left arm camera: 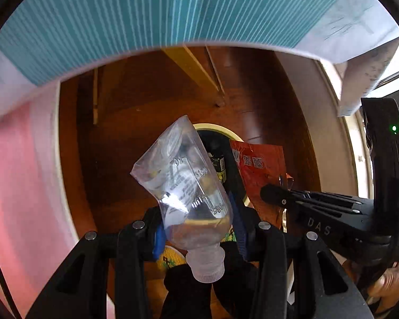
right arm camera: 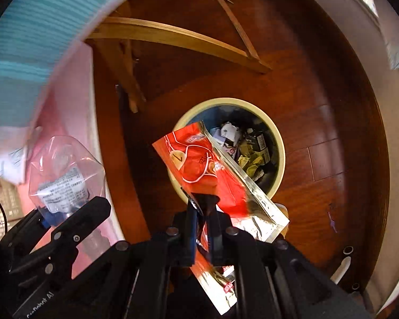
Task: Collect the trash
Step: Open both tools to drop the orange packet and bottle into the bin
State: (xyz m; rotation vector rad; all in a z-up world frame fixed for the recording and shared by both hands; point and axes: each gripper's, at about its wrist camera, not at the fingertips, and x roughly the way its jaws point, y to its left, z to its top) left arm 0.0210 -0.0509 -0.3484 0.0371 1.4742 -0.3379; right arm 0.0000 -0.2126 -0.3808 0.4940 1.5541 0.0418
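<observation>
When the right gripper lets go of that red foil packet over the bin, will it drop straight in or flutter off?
The red foil packet looks flat, thin and creased, so probably light and floppy; it may flutter or tilt while falling. It hangs above the bin, partly over the near rim, so an edge might catch there. Its glossy foil likely slides off the pads easily.

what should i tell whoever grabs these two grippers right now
Left gripper: shut on the clear plastic bottle, cap toward the camera.
Right gripper: fingers pinching the red foil wrapper.
Trash bin: on the wooden floor below both grippers, already holding crumpled paper and cartons.
Done: both pieces picked up and brought above the bin; the wrapper hangs over its rim.
Left: release the wrapper into the bin, then the bottle.
</observation>
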